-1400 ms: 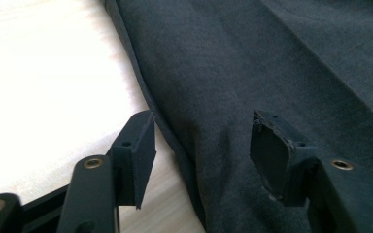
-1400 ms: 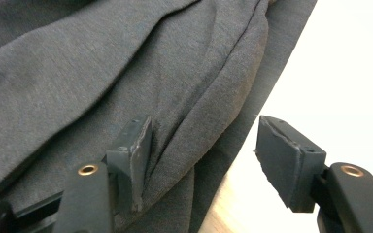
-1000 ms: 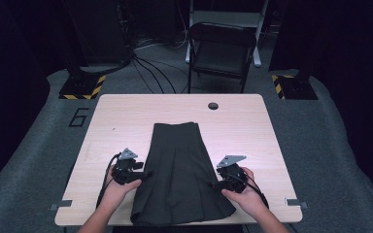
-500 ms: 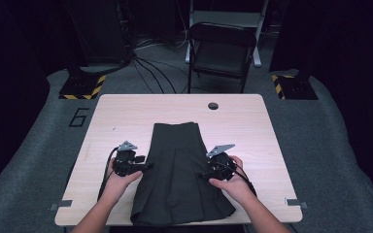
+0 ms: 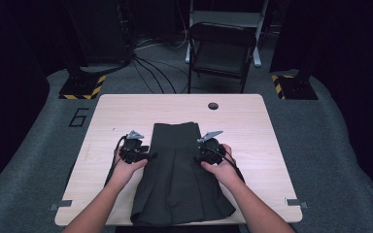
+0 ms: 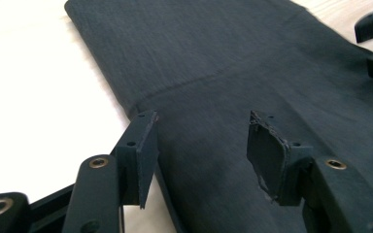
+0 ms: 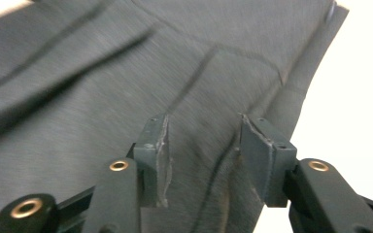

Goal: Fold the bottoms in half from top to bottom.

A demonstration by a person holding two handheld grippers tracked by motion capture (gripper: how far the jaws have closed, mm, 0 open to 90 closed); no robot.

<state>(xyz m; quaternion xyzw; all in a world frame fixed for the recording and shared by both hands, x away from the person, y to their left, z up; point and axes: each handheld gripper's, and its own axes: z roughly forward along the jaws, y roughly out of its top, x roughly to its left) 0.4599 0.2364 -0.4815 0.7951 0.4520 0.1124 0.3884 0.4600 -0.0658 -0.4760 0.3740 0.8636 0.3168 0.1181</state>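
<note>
Now, with the dark skirt lying flat mid-table, the left gripper stands open at its left edge while the right gripper, jaws just closing, straddles a fold unpinched; next, likely pinching both edges together to fold.
</note>
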